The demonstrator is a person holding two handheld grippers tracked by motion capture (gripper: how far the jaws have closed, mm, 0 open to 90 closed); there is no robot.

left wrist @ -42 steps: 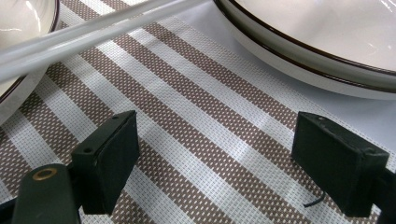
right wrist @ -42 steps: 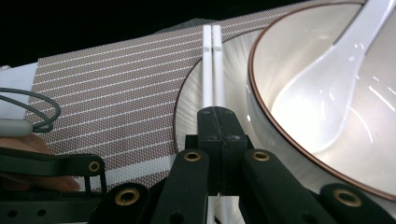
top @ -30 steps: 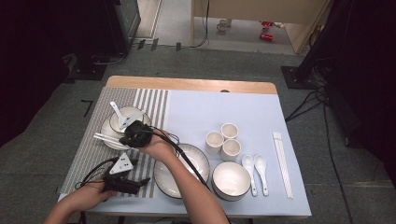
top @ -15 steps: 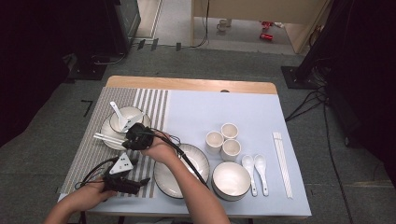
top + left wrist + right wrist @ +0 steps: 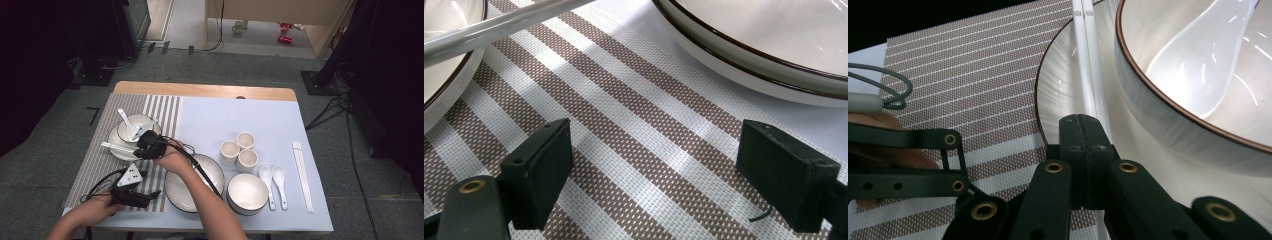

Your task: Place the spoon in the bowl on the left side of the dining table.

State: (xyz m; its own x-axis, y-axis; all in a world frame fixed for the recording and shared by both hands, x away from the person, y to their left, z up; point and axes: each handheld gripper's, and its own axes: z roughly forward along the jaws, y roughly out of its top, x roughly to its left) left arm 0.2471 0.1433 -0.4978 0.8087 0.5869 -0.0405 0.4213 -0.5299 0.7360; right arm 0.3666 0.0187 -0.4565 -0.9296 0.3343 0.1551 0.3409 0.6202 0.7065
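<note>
A pair of white chopsticks (image 5: 1087, 65) is clamped between the closed jaws of the right gripper (image 5: 145, 146), gripped near one end so that the rest can be laid across the rim of the plate (image 5: 1058, 95), just beside the bowl (image 5: 1168, 125) in which a ceramic spoon (image 5: 1198, 55) is rested. The left gripper (image 5: 659, 175) is held open and idle above the striped placemat (image 5: 624, 125), apparently kept clear of the place setting. A second plate (image 5: 172, 187) is seen nearby on the table (image 5: 260, 115).
</note>
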